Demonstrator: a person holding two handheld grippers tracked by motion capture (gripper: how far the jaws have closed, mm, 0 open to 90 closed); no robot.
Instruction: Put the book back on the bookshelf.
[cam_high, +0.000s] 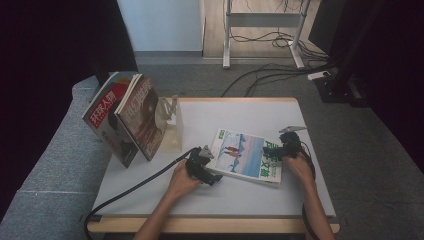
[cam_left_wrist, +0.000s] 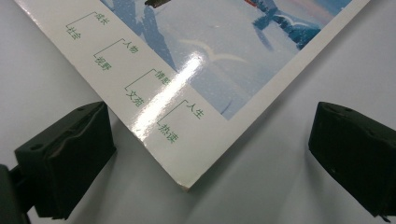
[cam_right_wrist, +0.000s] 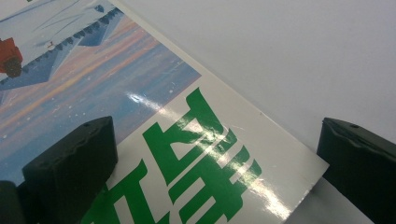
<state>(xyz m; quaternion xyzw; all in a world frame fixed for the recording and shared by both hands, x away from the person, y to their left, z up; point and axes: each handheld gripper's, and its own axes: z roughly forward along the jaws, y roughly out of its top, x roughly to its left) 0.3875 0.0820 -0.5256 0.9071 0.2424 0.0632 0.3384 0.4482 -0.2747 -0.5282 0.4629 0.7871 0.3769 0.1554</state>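
Magazine (cam_high: 243, 156) lies flat on white table (cam_high: 250, 112), near-centre, right of the bookstand (cam_high: 172, 125). Left gripper (cam_high: 204, 162) at its near-left corner, jaws spread wide, straddling the corner. Right gripper (cam_high: 285, 148) at its far-right corner, jaws likewise apart, one over the cover.

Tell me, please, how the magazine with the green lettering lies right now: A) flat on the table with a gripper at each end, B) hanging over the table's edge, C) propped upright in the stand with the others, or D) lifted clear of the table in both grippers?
A: the magazine lies flat on the table, with the left gripper and right gripper open at opposite corners.
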